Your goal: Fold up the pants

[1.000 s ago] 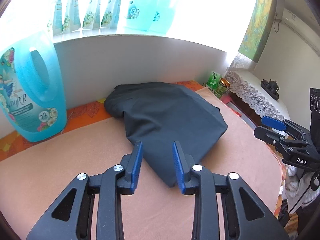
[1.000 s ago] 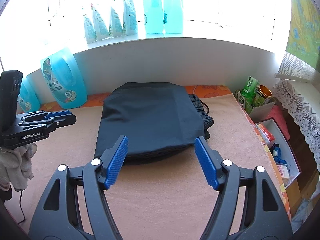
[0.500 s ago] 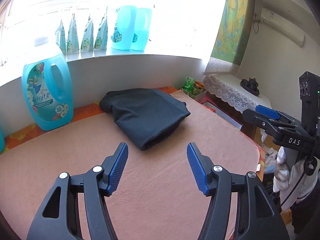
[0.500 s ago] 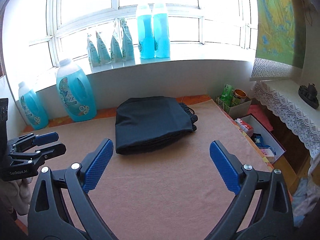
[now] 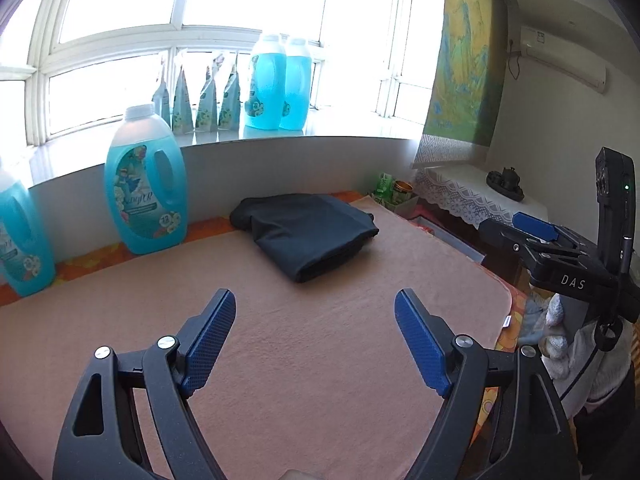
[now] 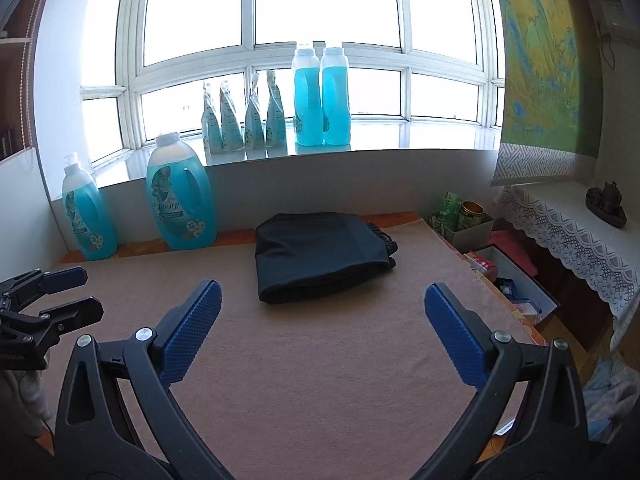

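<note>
Evidently the pants were done: they lay as a compact dark bundle at the far end of the counter, near the wall under the window and just beside the big blue detergent jug, out of the way. Both tools hung well short of them. The left gripper had just been opening its jaws, nothing between them; the right gripper likewise stood wide and empty.
</note>
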